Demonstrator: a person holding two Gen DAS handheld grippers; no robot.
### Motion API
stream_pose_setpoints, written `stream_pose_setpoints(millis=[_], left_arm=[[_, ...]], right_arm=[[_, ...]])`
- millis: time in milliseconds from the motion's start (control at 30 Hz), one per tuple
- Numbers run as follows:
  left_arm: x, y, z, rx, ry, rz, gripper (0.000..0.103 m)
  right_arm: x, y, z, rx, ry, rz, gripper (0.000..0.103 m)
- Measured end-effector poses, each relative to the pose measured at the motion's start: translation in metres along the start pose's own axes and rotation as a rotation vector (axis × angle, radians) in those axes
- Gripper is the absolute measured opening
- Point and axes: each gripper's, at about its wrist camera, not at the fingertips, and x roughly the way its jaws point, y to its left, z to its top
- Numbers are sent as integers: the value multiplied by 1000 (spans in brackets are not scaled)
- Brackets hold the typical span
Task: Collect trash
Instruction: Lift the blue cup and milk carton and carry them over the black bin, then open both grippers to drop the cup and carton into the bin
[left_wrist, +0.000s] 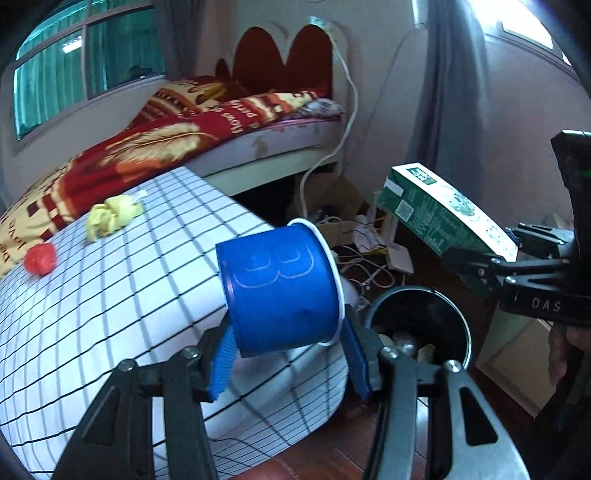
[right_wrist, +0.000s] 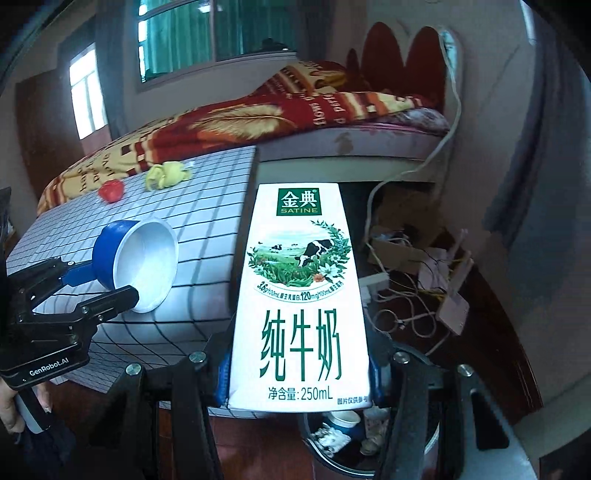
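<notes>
Left gripper clamped on blue cup lying sideways between its pads, right gripper clamped on milk carton, black bin just below and ahead of both, red wad and yellow wrapper on checked table further left

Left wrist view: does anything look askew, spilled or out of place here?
The blue cup lies tipped on its side in the left gripper, empty, nothing spilled. Past the bin, a tangle of cables and cardboard litters the floor under the bed.
</notes>
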Motion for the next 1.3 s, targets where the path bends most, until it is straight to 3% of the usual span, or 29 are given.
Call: stream_pose_setpoints(millis=[367, 633, 1133, 1300], left_arm=[[20, -55, 10, 76, 4, -110, 53], [42, -96, 3, 125, 49, -191, 53], [105, -139, -26, 194, 198, -309, 53], [128, -138, -34, 163, 261, -345, 53]], right_arm=[[-5, -67, -38, 92, 50, -87, 56], [-6, -103, -70, 113, 100, -138, 56], [32, -130, -127, 72, 247, -128, 56], [57, -130, -143, 29, 307, -112, 56]])
